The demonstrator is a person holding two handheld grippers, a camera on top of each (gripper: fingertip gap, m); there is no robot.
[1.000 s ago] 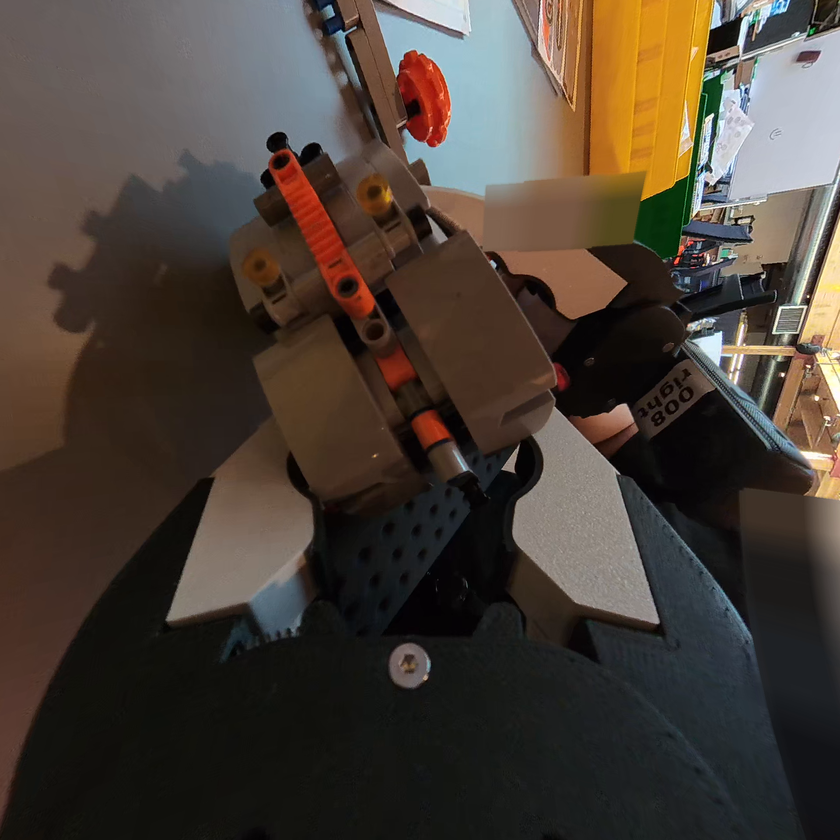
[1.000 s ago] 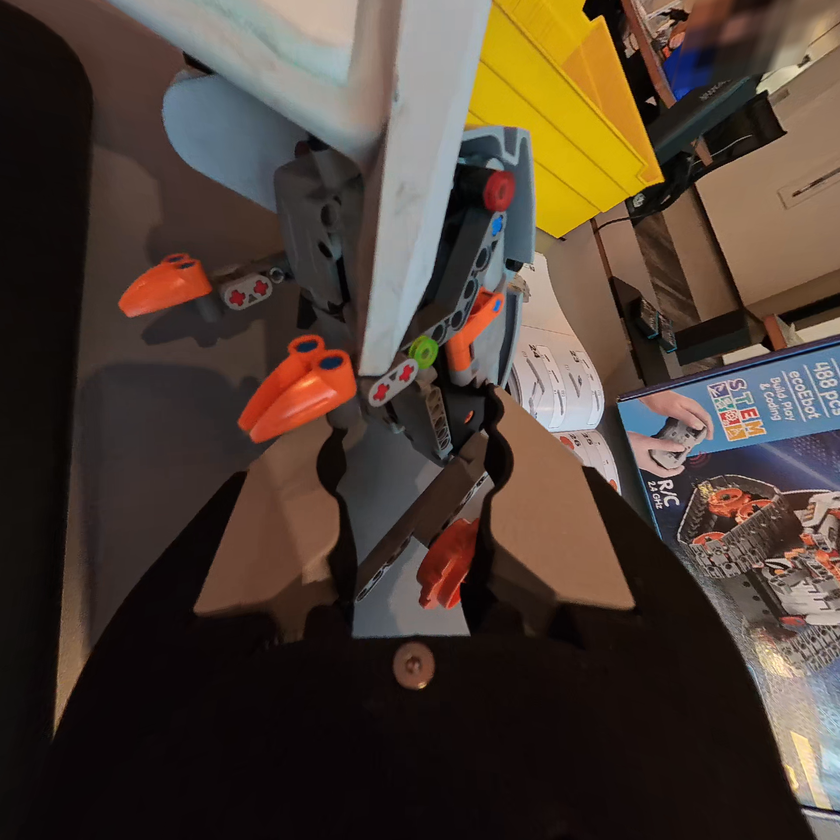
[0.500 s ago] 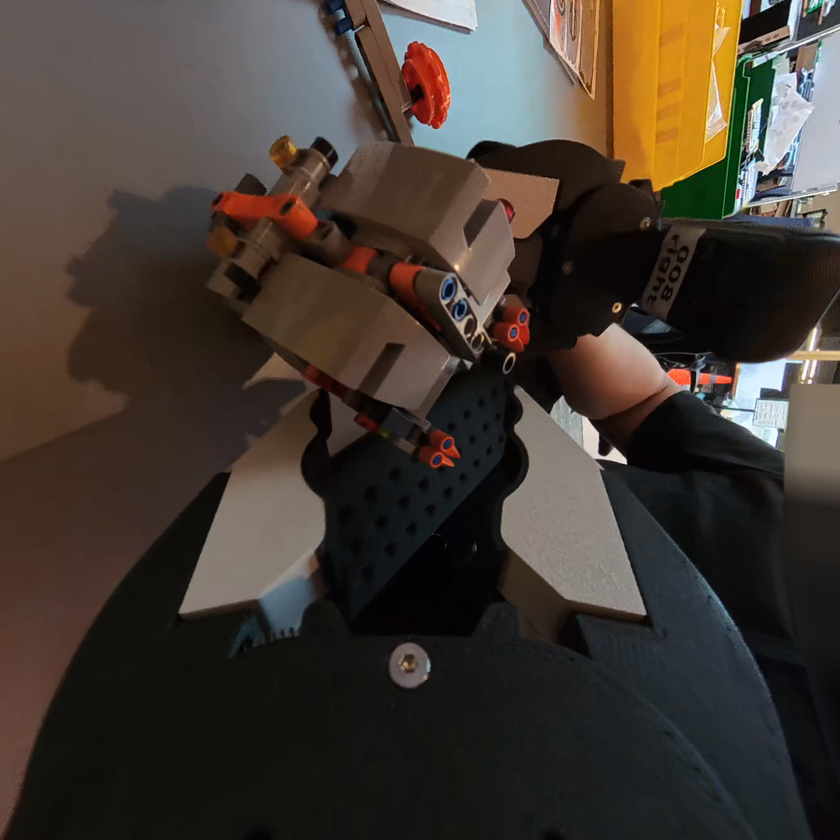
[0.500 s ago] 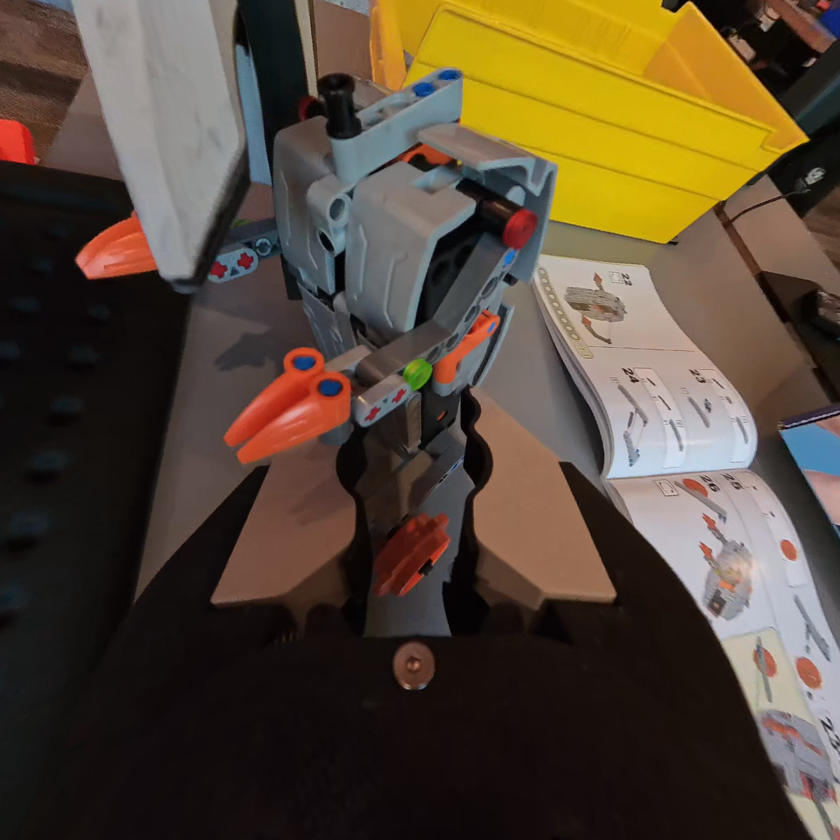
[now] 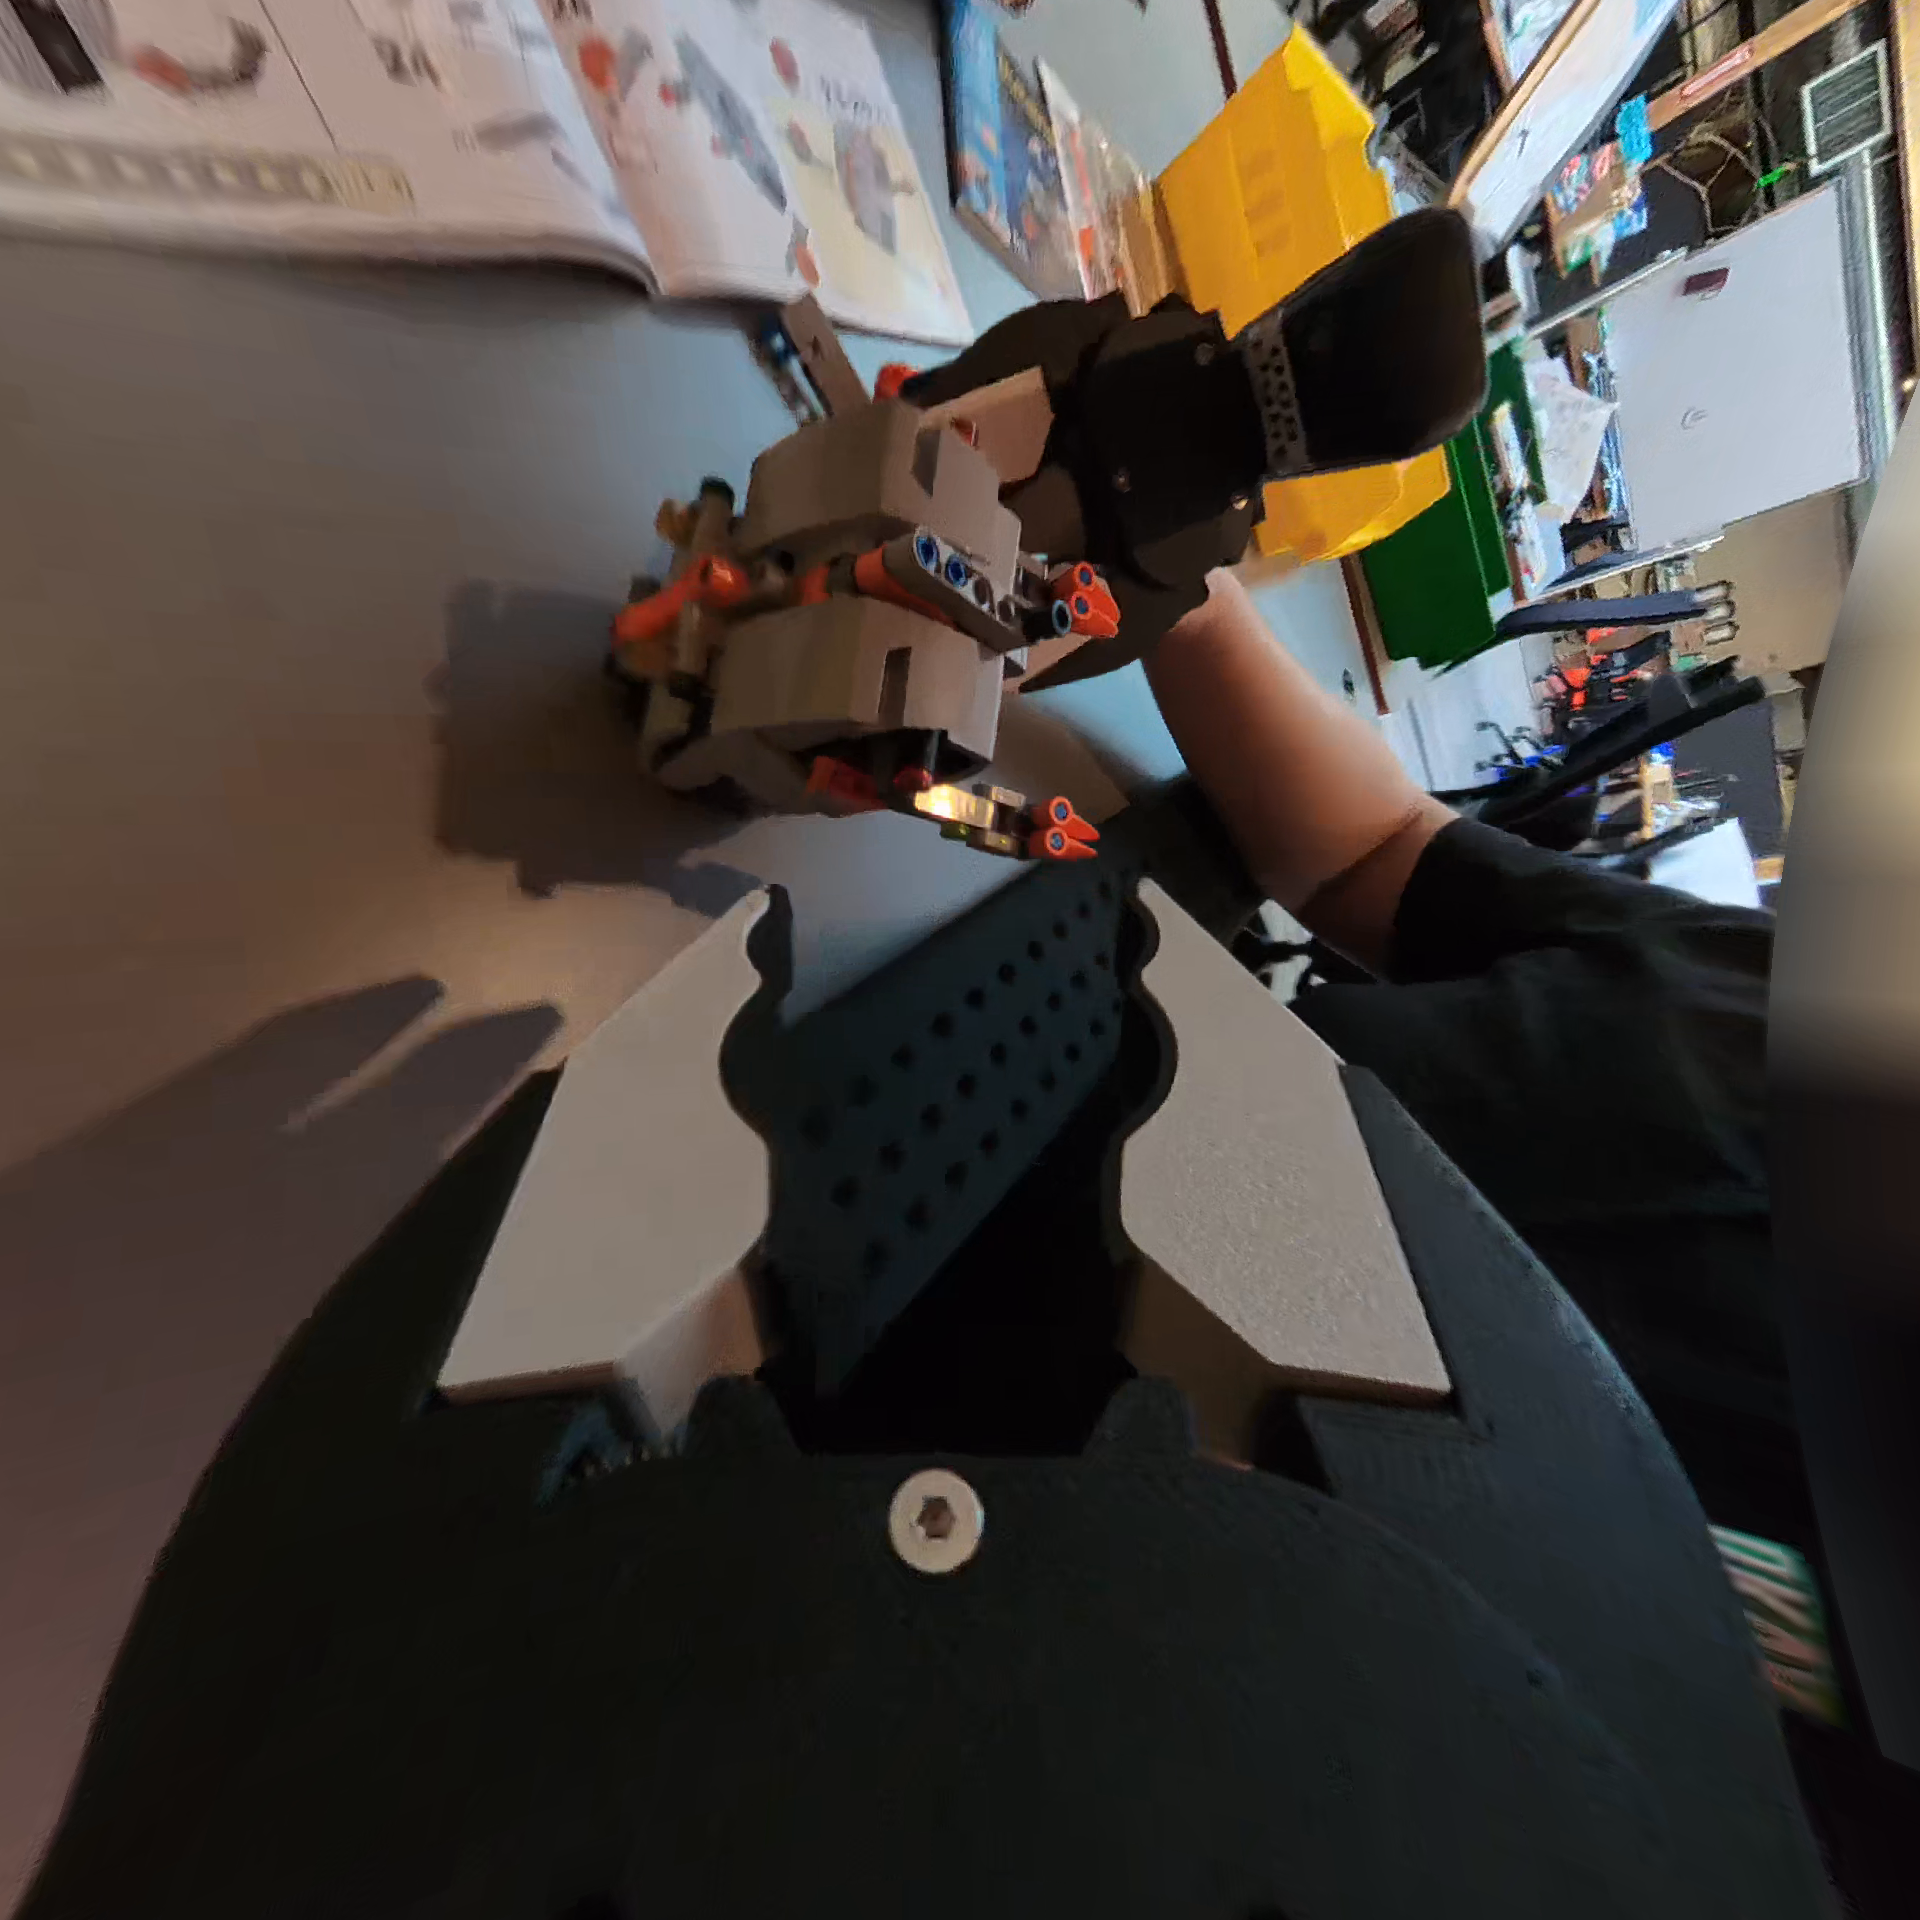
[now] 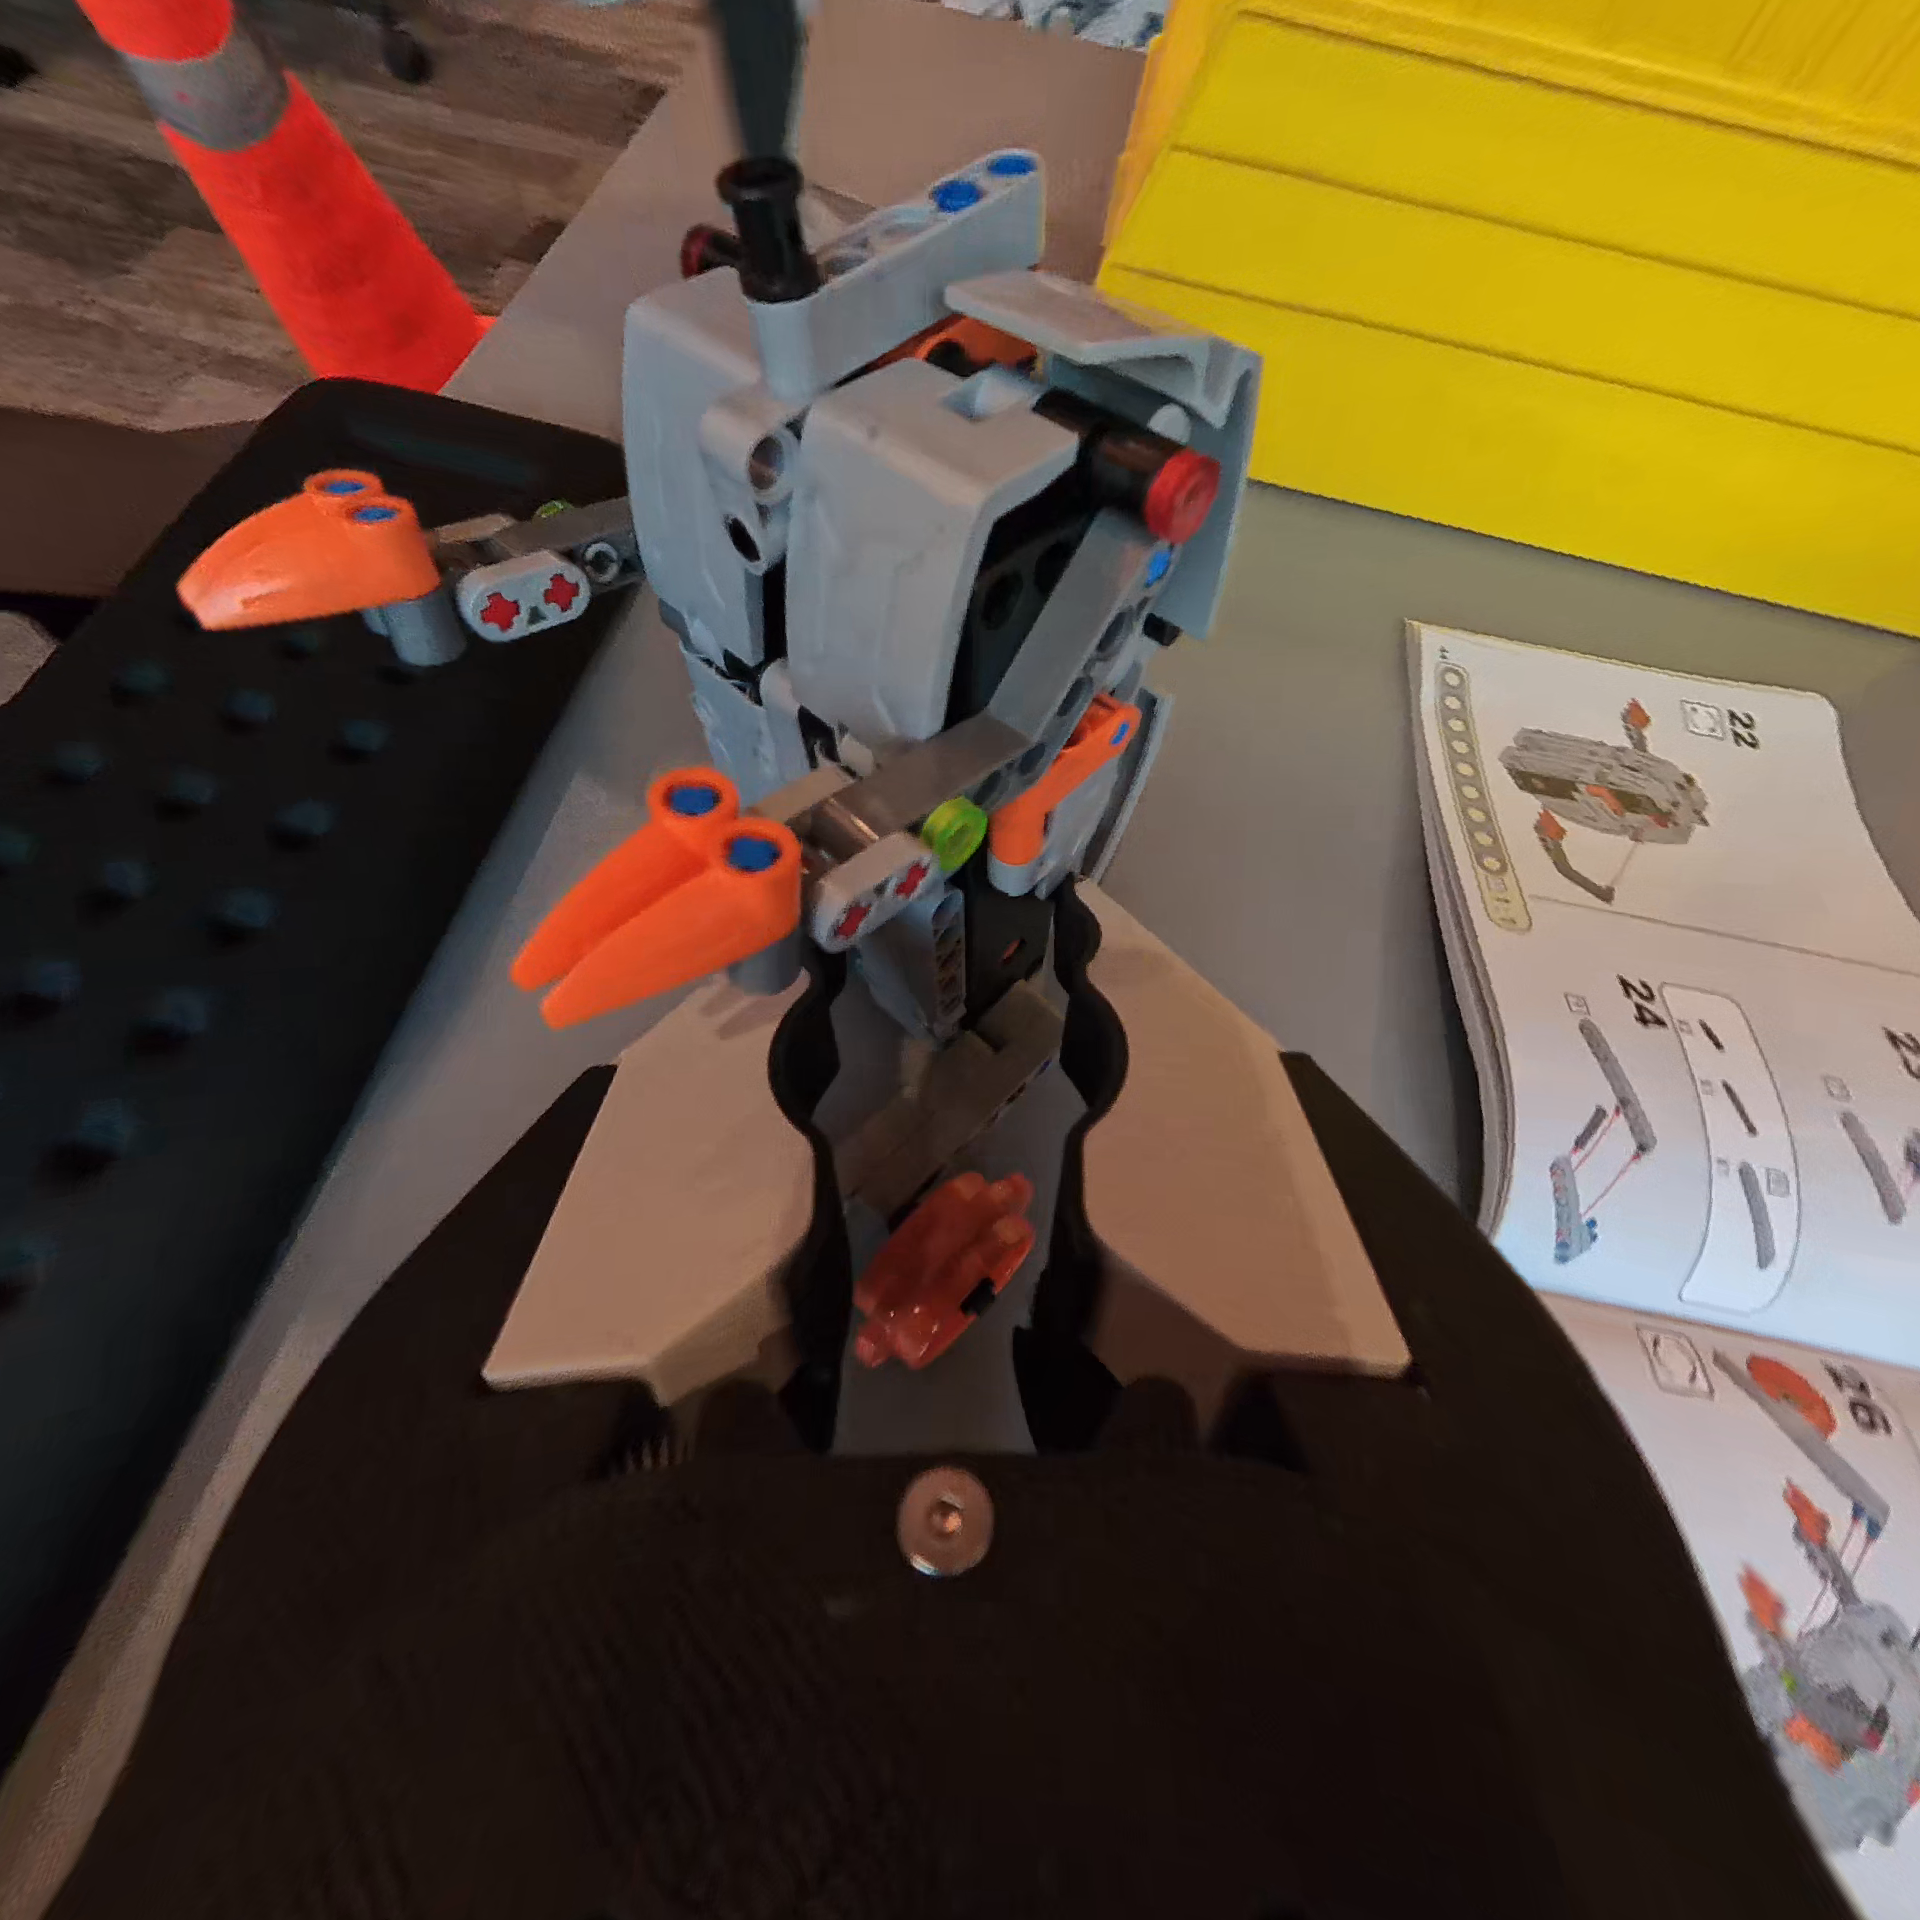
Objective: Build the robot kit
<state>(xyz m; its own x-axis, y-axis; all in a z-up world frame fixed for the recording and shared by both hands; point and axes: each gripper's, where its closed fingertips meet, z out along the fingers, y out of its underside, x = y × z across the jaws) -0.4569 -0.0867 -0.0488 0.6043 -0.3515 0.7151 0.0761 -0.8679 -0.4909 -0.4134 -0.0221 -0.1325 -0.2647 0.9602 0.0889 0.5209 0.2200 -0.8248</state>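
1. Gripping the lower, dark beam end of a grey-and-orange brick-built model (image 6: 935, 582), the right gripper (image 6: 940, 1049) has its jaws clenched on that stem, an orange gear (image 6: 940, 1288) sitting between the fingers nearer the camera.
2. Seen from the left wrist view, the model (image 5: 852, 644) lies tilted over the grey worktop (image 5: 260, 540), its far end against the worktop or just above it, with the right gripper (image 5: 1174, 457) and a person's forearm (image 5: 1288, 758) on the side of the model away from the worktop's bare stretch.
3. Standing apart on the camera side of the model, the left gripper (image 5: 951, 914) has its jaws released and grasps nothing; a black perforated mat (image 5: 935, 1101) shows between its fingers.
4. Orange claw pieces (image 6: 655, 883) jut from the model toward the mat (image 6: 187, 831), which lies beside it in the right wrist view.
5. An open instruction booklet (image 6: 1642, 935) lies on the worktop on the model's other side, and a yellow bin (image 6: 1538, 291) stands behind the model; an orange traffic cone (image 6: 281, 208) rises beyond the mat.
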